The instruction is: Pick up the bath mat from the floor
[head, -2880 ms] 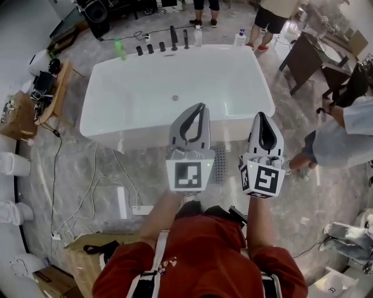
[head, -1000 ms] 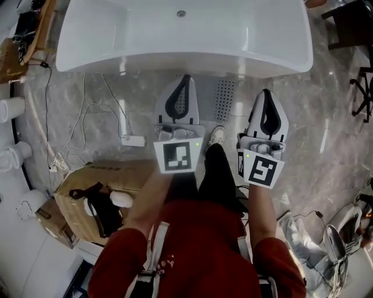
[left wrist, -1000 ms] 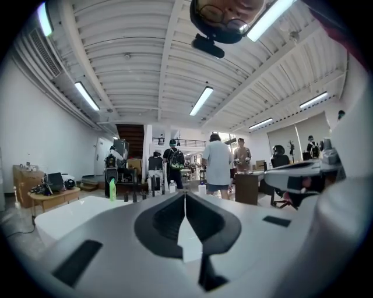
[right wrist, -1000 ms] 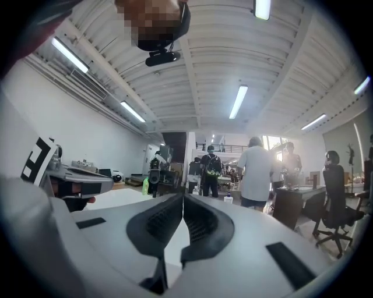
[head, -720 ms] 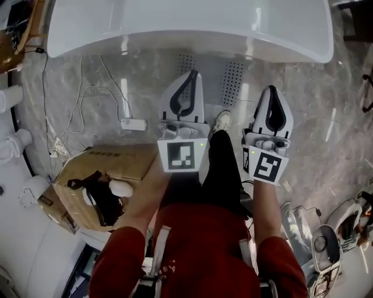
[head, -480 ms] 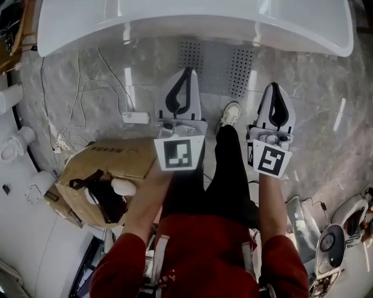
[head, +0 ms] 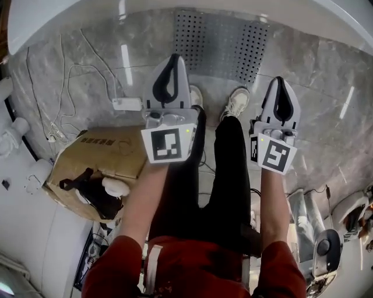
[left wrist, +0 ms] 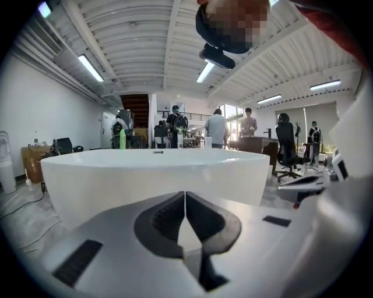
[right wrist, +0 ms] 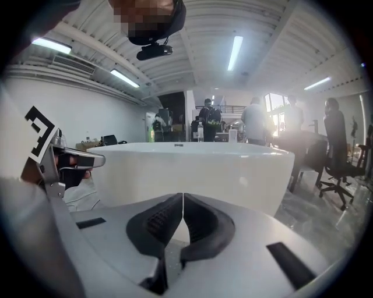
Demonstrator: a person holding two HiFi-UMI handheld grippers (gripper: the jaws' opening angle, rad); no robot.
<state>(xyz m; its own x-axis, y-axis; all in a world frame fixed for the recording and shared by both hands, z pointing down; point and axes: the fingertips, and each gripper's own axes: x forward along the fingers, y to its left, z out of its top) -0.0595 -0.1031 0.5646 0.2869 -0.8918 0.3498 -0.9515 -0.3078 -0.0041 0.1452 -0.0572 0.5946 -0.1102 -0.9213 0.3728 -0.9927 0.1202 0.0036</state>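
Note:
The bath mat [head: 220,42] is a grey rectangle with dotted bands at both ends, lying flat on the marble floor in front of the tub. The person's two shoes [head: 236,103] stand at its near edge. My left gripper [head: 174,57] hangs over the floor with its tip near the mat's near left corner, jaws shut and empty. My right gripper [head: 281,80] hovers off the mat's near right corner, also shut on nothing. In the left gripper view the closed jaws [left wrist: 185,192] face the white bathtub [left wrist: 116,174]. The right gripper [right wrist: 183,195] faces it too.
The bathtub's white rim [head: 52,17] runs along the top of the head view. A cardboard box [head: 102,157] with a black bag stands at the left, with a white power strip [head: 127,104] and cables beyond it. Equipment [head: 323,250] lies at lower right. Several people stand behind the tub.
Both grippers have sunk toward the floor, still shut. The view has tipped down: the tub has slid to the top edge and the mat shows larger.

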